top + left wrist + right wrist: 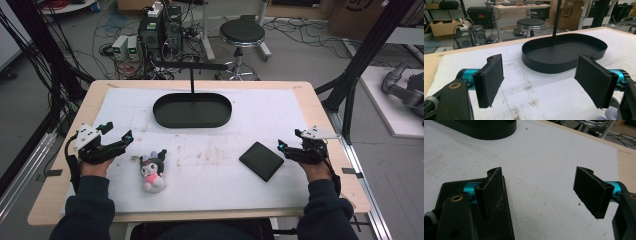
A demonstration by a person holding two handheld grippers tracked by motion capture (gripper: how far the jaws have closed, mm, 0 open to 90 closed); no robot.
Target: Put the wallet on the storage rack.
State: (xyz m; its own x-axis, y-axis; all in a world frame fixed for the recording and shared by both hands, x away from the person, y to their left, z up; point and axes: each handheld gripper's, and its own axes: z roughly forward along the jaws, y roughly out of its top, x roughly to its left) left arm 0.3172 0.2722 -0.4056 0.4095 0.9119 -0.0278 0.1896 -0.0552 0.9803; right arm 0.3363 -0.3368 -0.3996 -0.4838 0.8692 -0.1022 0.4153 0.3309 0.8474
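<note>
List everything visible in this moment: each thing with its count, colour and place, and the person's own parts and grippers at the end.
Tray: one, black, oval, with an upright post, far middle of the mat.
Plush toy: one, black, white and pink, lying near left on the mat.
Wallet: one, black, flat, stitched edge, near right on the mat.
Mat: one, white, stained, covering the table top.
Table: one, light wood.
Stool: one, black seat, on the floor beyond the table.
Computer boxes: a few, dark, with cables, on the floor beyond.
Left gripper: one, black, jaws open, beside the toy, holding nothing.
Right gripper: one, black, jaws open, just right of the wallet, holding nothing.
Sleeves: two, dark, at the bottom edge.
</note>
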